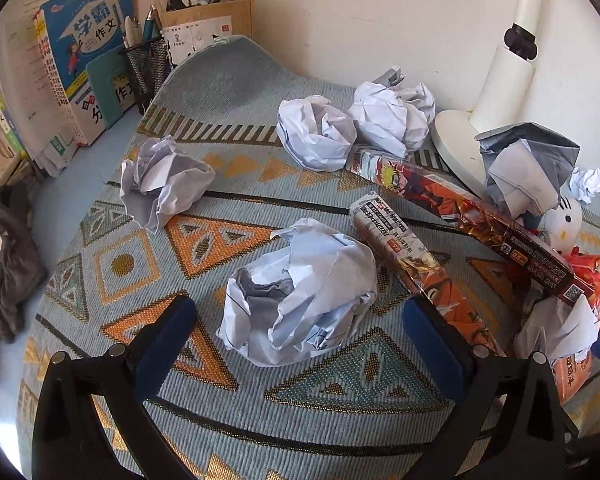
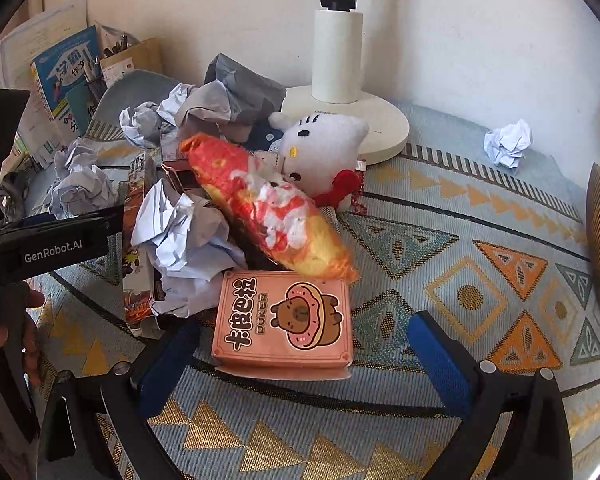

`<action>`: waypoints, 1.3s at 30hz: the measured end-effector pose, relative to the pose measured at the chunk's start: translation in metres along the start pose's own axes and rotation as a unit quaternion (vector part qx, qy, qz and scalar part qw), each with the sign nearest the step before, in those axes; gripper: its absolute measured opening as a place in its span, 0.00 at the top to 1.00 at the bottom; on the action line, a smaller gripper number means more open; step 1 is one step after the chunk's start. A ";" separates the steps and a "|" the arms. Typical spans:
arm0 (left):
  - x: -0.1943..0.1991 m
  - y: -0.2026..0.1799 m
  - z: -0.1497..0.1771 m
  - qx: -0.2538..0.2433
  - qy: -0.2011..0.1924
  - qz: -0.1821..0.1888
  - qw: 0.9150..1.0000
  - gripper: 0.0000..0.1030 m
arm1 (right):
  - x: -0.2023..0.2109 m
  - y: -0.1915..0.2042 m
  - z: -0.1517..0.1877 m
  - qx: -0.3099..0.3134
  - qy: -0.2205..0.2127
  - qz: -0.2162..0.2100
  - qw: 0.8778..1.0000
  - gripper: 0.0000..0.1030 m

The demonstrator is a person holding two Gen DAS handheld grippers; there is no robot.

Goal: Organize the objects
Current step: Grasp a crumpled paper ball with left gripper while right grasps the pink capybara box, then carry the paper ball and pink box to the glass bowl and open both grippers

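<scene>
Left gripper (image 1: 300,320) spread wide, I hover over the crumpled white paper ball (image 1: 300,292) on the patterned woven mat (image 1: 120,264); my right gripper (image 2: 304,344), equally wide, straddles the flat pink cardboard box (image 2: 286,320). Closing left could snag the long orange printed carton (image 1: 416,264) beside the ball (its long axis runs away from me, angled leftward).

Patterned woven mat (image 1: 148,264), crumpled paper balls (image 1: 300,292), pen boxes (image 1: 412,264), pink card box (image 2: 284,320), lamp base (image 2: 380,120)
</scene>
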State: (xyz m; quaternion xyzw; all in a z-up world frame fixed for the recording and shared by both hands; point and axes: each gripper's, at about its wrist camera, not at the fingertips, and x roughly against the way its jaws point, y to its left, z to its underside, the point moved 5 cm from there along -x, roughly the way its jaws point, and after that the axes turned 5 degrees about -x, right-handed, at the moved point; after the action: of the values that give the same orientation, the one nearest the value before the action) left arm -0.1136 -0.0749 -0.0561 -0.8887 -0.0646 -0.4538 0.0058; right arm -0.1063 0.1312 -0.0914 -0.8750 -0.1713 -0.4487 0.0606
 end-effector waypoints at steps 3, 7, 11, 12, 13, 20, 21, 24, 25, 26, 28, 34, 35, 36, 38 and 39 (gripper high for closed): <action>0.000 0.000 0.000 0.000 0.000 0.000 1.000 0.00 | 0.000 0.002 0.001 0.001 -0.001 -0.004 1.000 0.00; 0.000 0.000 0.000 0.001 0.000 0.001 1.000 0.00 | 0.013 -0.002 -0.001 -0.011 -0.027 -0.031 0.999 0.40; 0.010 -0.003 -0.002 -0.005 -0.027 0.008 1.000 0.44 | 0.019 -0.011 -0.001 -0.039 -0.034 -0.069 0.996 0.46; 0.012 -0.005 -0.001 -0.007 -0.029 0.015 0.999 0.44 | 0.020 -0.012 0.000 -0.045 -0.032 -0.078 0.995 0.46; 0.012 -0.006 0.000 -0.009 -0.027 0.021 0.999 0.44 | 0.021 -0.013 0.001 -0.049 -0.032 -0.086 0.995 0.46; 0.039 -0.008 0.015 0.007 -0.058 0.014 0.998 0.44 | 0.042 -0.032 0.020 -0.061 -0.022 -0.119 0.991 0.46; 0.046 -0.012 0.016 0.006 -0.067 0.017 0.998 0.44 | 0.046 -0.038 0.020 -0.065 -0.025 -0.120 0.990 0.46; 0.062 -0.023 0.013 0.006 -0.083 0.036 0.996 0.44 | 0.058 -0.055 0.019 -0.081 -0.035 -0.131 0.987 0.46; 0.064 -0.024 0.008 0.007 -0.086 0.044 0.995 0.44 | 0.062 -0.059 0.019 -0.084 -0.035 -0.136 0.986 0.46; 0.066 -0.027 0.006 0.007 -0.087 0.050 0.995 0.44 | 0.065 -0.064 0.019 -0.087 -0.037 -0.136 0.986 0.46; 0.071 -0.036 0.002 0.001 -0.093 0.062 0.994 0.44 | 0.066 -0.071 0.019 -0.090 -0.035 -0.129 0.987 0.46; 0.082 -0.068 -0.007 -0.020 -0.098 0.097 0.990 0.44 | 0.068 -0.089 0.020 -0.114 -0.027 -0.138 0.983 0.46; 0.085 -0.076 -0.007 -0.018 -0.097 0.104 0.990 0.44 | 0.070 -0.091 0.019 -0.114 -0.030 -0.137 0.983 0.46; 0.085 -0.081 -0.008 -0.013 -0.092 0.113 0.989 0.44 | 0.073 -0.092 0.017 -0.112 -0.034 -0.137 0.984 0.46; 0.088 -0.092 -0.008 -0.006 -0.089 0.134 0.987 0.44 | 0.080 -0.097 0.012 -0.108 -0.043 -0.135 0.984 0.46; 0.090 -0.100 -0.008 -0.011 -0.092 0.137 0.986 0.44 | 0.084 -0.100 0.008 -0.106 -0.048 -0.132 0.984 0.46</action>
State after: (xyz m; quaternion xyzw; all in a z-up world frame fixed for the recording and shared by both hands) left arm -0.0800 0.0336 0.0170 -0.9272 0.0630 -0.3655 0.0522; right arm -0.0900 0.2473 -0.0333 -0.8666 -0.2401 -0.4257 -0.1006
